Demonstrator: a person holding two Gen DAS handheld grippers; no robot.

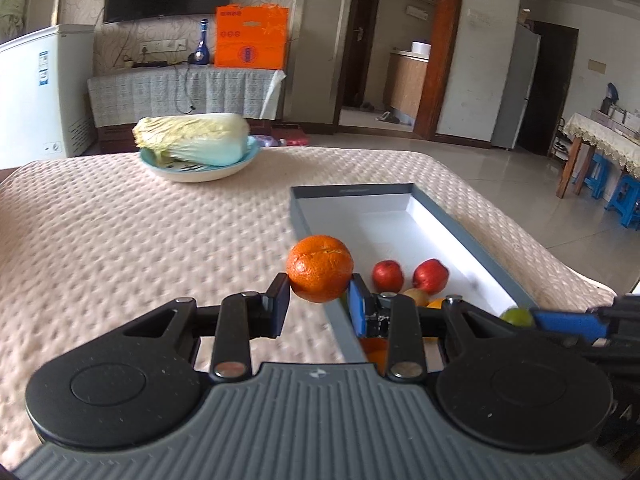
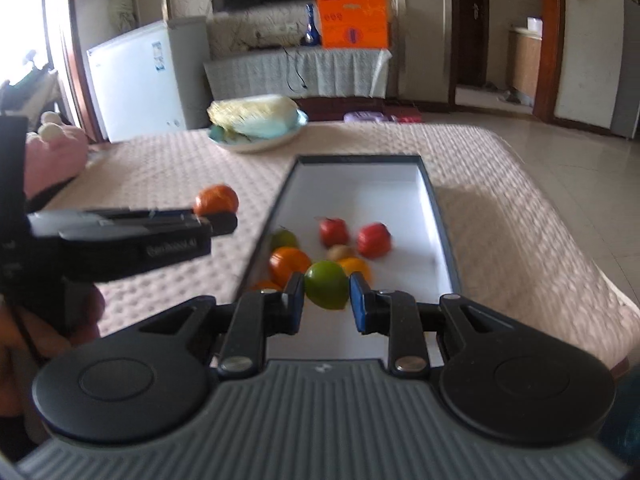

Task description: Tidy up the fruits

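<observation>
My left gripper [image 1: 319, 298] is shut on an orange [image 1: 320, 269] and holds it above the left rim of the grey box [image 1: 310, 216]. From the right wrist view this orange [image 2: 216, 199] shows left of the box. My right gripper [image 2: 326, 300] is shut on a green fruit [image 2: 326, 290] over the near end of the box [image 2: 434, 196]; it also shows in the left wrist view [image 1: 517, 317]. Inside the box lie two red apples [image 2: 333, 231] [image 2: 373, 240], a kiwi [image 2: 340, 252], another green fruit [image 2: 284, 239] and oranges [image 2: 289, 265].
A bowl with a napa cabbage [image 1: 192, 140] stands at the far side of the padded tabletop [image 1: 120, 240]. A pink plush toy [image 2: 52, 152] sits at the left edge. Floor and blue stools [image 1: 624, 200] lie to the right.
</observation>
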